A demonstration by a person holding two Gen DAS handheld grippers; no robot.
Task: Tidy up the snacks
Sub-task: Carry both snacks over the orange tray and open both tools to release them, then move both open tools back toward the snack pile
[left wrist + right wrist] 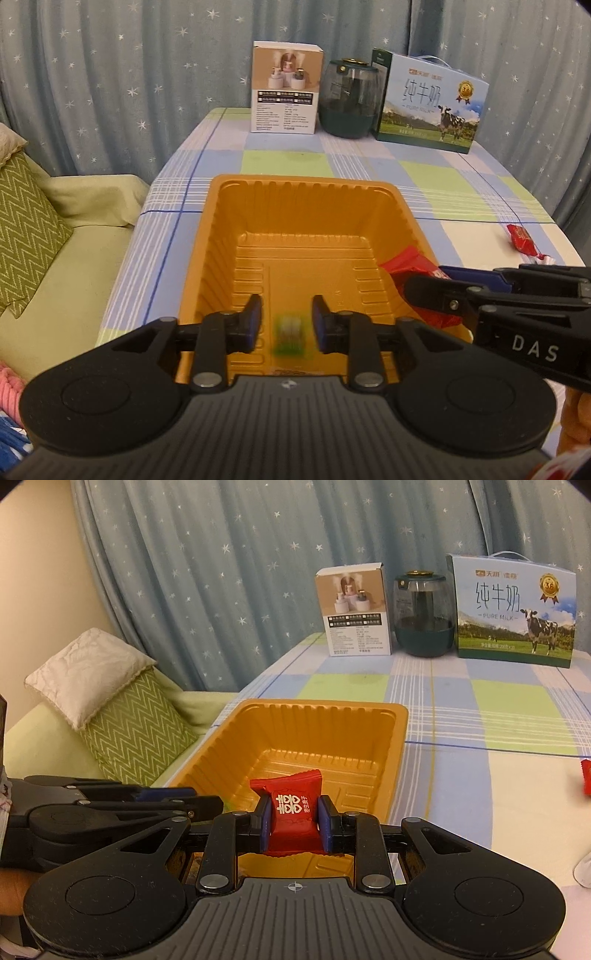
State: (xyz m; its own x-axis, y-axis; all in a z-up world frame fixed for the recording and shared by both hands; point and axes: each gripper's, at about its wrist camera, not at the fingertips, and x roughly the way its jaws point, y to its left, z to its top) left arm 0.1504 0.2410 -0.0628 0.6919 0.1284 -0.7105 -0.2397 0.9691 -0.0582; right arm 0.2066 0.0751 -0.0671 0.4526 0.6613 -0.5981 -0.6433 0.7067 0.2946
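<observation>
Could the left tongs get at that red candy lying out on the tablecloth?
Probably not directly: the red candy lies far right, and the right tongs, holding a red packet, cross between it and the open left tongs.

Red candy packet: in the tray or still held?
Still held: the right gripper clamps the red candy packet over the orange tray, not released.

Hand-held gripper (291,821) clamping red candy (293,808), over orange tray (400,734)

Checked tablecloth (480,709) in blue, green, white. At its far edge, in a row: white product box (354,610), dark green jar (424,614) with clear dome, milk carton (513,609) showing a cow. Star-print blue curtain (221,572) behind. Left: pale green sofa (66,258), zigzag cushion (136,727), white pillow (86,674) on top.
</observation>
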